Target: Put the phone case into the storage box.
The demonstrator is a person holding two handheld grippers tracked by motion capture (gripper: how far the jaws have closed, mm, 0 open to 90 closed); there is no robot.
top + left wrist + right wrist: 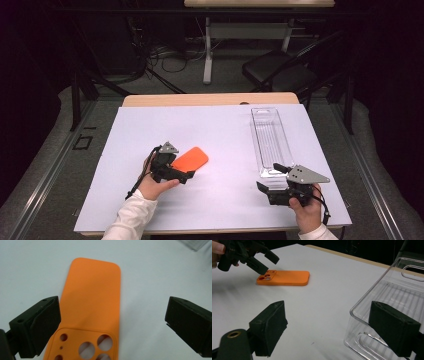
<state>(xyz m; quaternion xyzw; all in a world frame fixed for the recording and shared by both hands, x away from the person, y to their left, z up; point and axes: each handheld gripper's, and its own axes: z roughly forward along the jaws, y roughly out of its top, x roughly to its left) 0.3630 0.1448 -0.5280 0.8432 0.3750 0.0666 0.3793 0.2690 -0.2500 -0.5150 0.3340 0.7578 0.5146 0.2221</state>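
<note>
The phone case (191, 159) is plain bright orange. Both claws, left (186, 176) and right (270, 178), are black, each topped by a grey plate. The tray (270, 135) is clear plastic with fine ribbed lines. The worktop (165, 125) is white, edged in pale wood.

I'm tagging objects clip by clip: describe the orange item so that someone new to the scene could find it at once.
On the white table sheet, look at the left half, just ahead of the left hand-held gripper. There an orange phone case lies flat, camera cut-outs toward that gripper. It is the one brightly coloured thing; the clear plastic tray on the right is colourless.
</note>
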